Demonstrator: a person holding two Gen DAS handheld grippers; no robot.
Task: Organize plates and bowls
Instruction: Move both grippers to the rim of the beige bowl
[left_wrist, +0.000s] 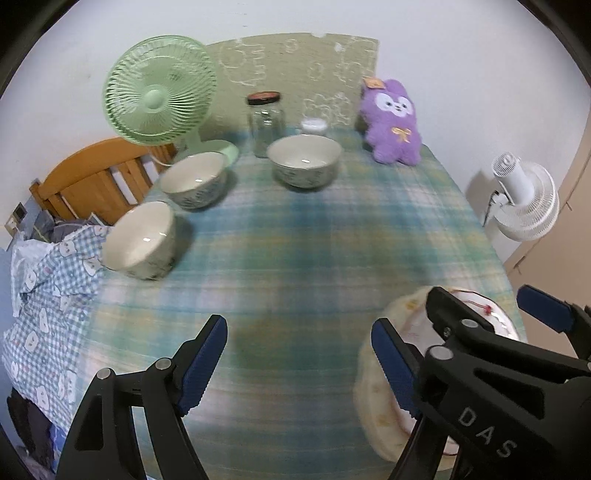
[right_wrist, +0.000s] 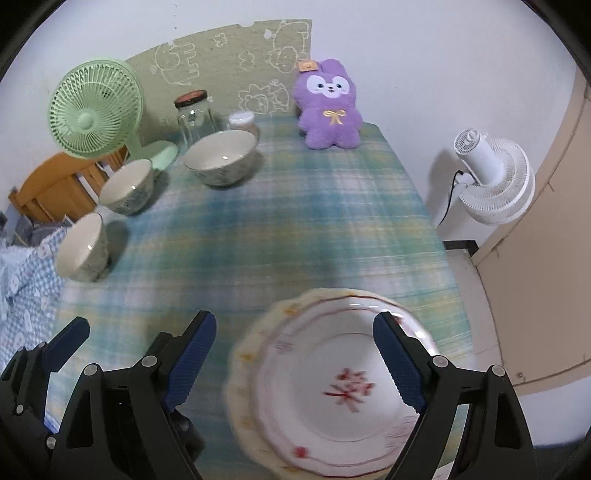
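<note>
The plates (right_wrist: 332, 391) sit stacked at lower right of the table (right_wrist: 295, 221), under the right claw (right_wrist: 295, 369) — spread wide, empty. Left claw (left_wrist: 299, 365), also wide, hangs beside; bowls (left_wrist: 304, 160) lie upper left — well apart.

Three cream ceramic bowls (right_wrist: 221, 157) (right_wrist: 127, 186) (right_wrist: 83, 247), two stacked plates (right_wrist: 328, 387), two glass jars (right_wrist: 194, 116) (right_wrist: 242, 122), two fans (right_wrist: 96, 110) (right_wrist: 495, 177), one purple plush rabbit (right_wrist: 328, 110).
</note>
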